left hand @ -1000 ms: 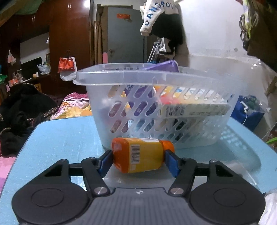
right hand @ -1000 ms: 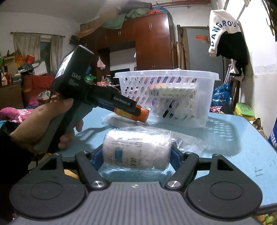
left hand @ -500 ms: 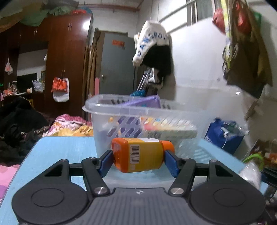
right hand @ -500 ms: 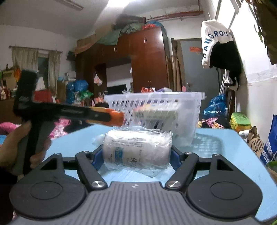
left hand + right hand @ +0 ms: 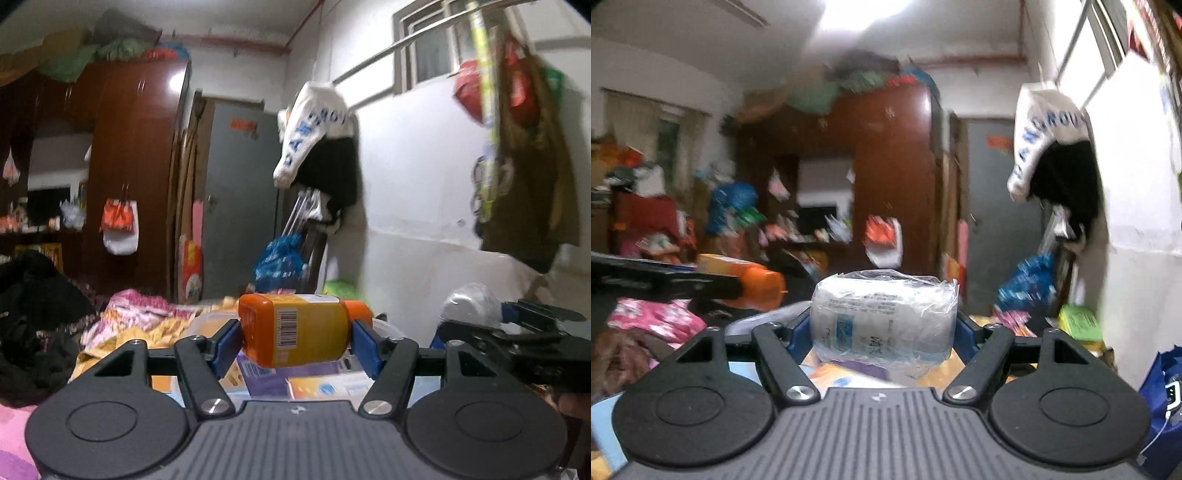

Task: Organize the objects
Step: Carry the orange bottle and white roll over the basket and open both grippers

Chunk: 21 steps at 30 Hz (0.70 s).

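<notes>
My left gripper (image 5: 295,339) is shut on an orange-and-yellow bottle (image 5: 295,332) lying sideways, held in the air above the clear plastic basket (image 5: 207,323), whose rim and boxed contents (image 5: 321,387) show just below. My right gripper (image 5: 882,325) is shut on a white bottle wrapped in clear plastic (image 5: 882,317), also raised over the basket's contents (image 5: 849,369). In the left wrist view the wrapped bottle (image 5: 472,302) and right gripper sit to the right. In the right wrist view the orange bottle (image 5: 753,284) sits to the left.
A white wall (image 5: 424,221) with hung clothes (image 5: 317,147) stands behind the basket. A dark wardrobe (image 5: 886,184) and a grey door (image 5: 236,199) are farther back. A bed with patterned bedding (image 5: 140,310) lies left. A blue bag (image 5: 1160,398) sits low right.
Both grippers have risen with their bottles from table level to above the basket. The basket has dropped from mid-frame to just under the fingers. The blue table has left view.
</notes>
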### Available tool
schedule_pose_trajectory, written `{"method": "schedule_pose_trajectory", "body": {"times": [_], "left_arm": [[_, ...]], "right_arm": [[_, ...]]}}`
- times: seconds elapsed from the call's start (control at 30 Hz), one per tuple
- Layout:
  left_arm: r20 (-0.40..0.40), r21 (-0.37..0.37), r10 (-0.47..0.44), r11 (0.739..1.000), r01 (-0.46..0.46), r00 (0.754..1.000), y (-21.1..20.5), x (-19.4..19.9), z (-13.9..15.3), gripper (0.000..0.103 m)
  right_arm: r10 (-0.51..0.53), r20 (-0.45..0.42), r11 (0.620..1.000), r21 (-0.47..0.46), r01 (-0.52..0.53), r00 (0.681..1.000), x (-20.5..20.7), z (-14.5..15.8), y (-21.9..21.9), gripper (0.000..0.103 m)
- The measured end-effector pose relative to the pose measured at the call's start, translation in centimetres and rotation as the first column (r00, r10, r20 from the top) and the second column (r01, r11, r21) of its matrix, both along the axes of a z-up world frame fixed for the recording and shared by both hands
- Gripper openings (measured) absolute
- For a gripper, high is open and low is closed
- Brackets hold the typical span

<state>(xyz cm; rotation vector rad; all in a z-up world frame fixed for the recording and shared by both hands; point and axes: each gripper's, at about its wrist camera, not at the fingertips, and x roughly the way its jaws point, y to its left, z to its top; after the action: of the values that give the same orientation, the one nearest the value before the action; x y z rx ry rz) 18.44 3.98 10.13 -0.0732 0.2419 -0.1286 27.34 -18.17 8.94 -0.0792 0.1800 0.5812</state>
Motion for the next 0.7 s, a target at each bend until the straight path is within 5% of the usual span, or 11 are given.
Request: {"method": "schedule_pose_trajectory", "body": {"times": [0.2,0.57,0.7], "left_arm": [[-0.14,0.016,0.022,1.0,-0.02,0.99,0.6,5.9,-1.0,0.067],[-0.208,0.002,0.02,1.0,-0.02,0.978,1.2,7.2,-2.6,0.067],[-0.176,0.01,0.043,0.999,-0.042,0.983,1.7,7.0,-2.9,0.077]], "right_arm": [[-0.044,-0.145,0.998,-0.049,0.038,0.988,5.7,-1.2,2.3,0.076],[-0.071,-0.163,0.993,-0.106,0.054,0.984,5.8,-2.0,2.6,0.078],[-0.078,-0.128,0.997,-0.03,0.075,0.989,4.9,-1.3,1.1,0.103]]}}
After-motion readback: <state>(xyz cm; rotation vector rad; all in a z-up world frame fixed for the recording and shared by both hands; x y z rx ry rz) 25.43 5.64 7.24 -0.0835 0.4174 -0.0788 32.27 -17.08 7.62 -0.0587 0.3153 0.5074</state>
